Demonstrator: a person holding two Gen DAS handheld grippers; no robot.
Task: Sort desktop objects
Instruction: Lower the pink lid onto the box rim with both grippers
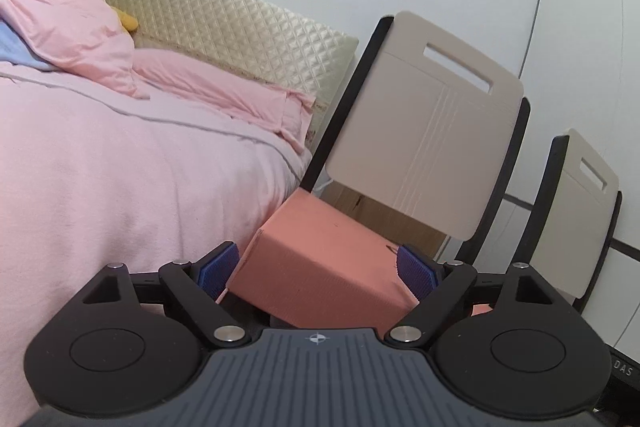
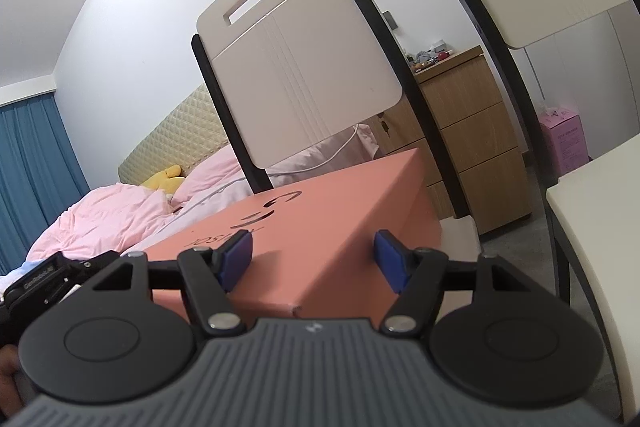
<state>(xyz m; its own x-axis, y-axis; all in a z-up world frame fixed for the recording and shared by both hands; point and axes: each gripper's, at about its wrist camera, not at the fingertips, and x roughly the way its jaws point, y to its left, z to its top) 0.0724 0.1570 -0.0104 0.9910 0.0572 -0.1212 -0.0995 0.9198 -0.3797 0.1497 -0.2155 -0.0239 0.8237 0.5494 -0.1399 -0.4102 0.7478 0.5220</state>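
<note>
While both tongs grip 1 salmon box (image 1: 320,259), left tongs (image 1: 318,271) wide across its end, right tongs (image 2: 314,261) narrower on its corner

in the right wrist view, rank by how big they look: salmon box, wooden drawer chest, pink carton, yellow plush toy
1. salmon box, though it sits nearest the camera, which inflates it
2. wooden drawer chest
3. pink carton
4. yellow plush toy

The carton and toy look close in size; both are far off, so that order is unsure.
</note>
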